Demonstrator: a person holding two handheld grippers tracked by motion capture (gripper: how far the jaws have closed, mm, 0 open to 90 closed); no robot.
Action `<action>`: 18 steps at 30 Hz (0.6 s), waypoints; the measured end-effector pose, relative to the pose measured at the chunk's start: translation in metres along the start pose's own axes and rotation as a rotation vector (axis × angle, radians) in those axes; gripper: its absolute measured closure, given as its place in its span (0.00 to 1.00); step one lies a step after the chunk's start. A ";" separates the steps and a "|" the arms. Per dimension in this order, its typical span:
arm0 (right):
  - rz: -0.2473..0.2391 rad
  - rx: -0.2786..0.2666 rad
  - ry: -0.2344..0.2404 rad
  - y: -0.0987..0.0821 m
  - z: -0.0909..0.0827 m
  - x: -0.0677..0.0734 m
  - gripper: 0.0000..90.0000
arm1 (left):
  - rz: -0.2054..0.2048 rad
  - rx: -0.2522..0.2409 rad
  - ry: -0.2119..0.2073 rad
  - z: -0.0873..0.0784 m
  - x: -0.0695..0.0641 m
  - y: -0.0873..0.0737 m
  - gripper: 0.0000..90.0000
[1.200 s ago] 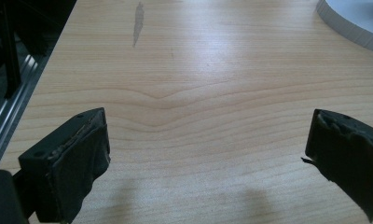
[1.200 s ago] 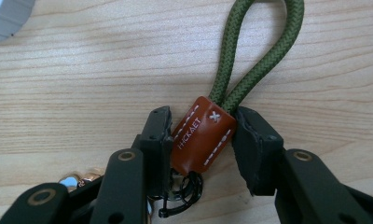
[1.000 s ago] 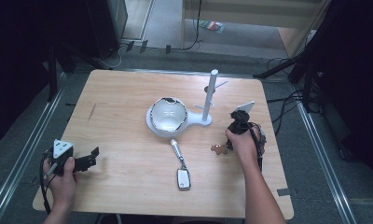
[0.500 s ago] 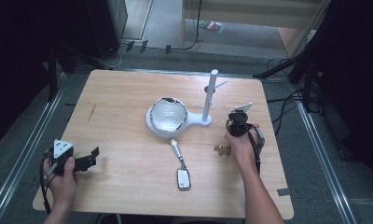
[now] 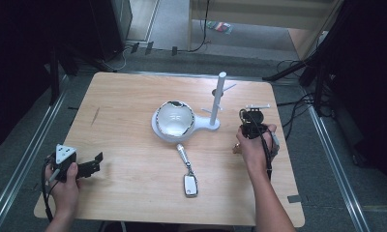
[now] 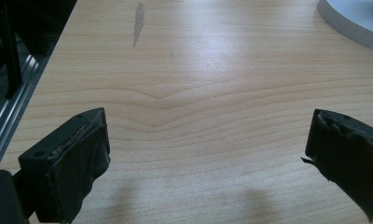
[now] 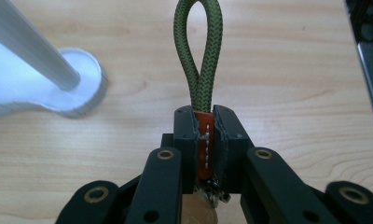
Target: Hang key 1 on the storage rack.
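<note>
- Fingers (image 7: 187,140) of our right gripper (image 7: 204,116) have just closed, clamping the keychain's leather tab (image 7: 204,144); its green cord loop (image 7: 197,56) projects beyond them.
- Our left gripper (image 6: 203,140) stands wide open over bare table (image 6: 198,70).

Pale wood tabletop (image 5: 133,111), visible grain, soft sheen under the light. White stand (image 5: 215,104) looks smooth matt plastic; the bowl (image 5: 172,121) beside it is glossy inside. At six o'clock from it, a shiny metal-looking key fob (image 5: 190,184). Green cord loop (image 7: 197,51) is braided, rough; its orange tab (image 7: 204,144) stitched, leather-like. Jaws: matt black plastic.
</note>
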State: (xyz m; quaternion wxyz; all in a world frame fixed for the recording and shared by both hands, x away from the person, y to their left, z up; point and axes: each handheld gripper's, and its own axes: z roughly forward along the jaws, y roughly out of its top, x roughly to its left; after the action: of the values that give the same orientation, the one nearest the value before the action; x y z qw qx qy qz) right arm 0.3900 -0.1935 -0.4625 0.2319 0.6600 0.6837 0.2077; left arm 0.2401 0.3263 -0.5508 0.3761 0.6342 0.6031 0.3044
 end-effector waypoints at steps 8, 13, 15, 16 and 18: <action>-0.014 -0.176 -0.011 0.003 -0.019 0.005 0.91 | 0.000 0.001 0.001 0.000 0.000 0.000 0.00; -0.021 -0.264 -0.015 0.003 -0.025 0.008 0.91 | 0.000 0.001 0.001 0.000 0.000 0.000 0.00; -0.038 -0.307 -0.022 0.003 -0.027 0.009 0.91 | 0.000 0.001 0.001 0.000 0.000 0.000 0.00; -0.036 -0.322 -0.025 0.002 -0.028 0.010 0.91 | 0.000 0.001 0.001 0.000 0.000 0.000 0.00; -0.050 -0.362 -0.031 0.002 -0.031 0.011 0.91 | -0.001 0.000 0.001 0.000 0.000 0.000 0.00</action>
State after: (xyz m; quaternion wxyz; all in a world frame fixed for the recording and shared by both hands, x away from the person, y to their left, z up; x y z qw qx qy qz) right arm 0.3731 -0.1814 -0.4368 0.3625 0.5934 0.6476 0.3115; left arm 0.2401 0.3262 -0.5508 0.3759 0.6337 0.6037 0.3044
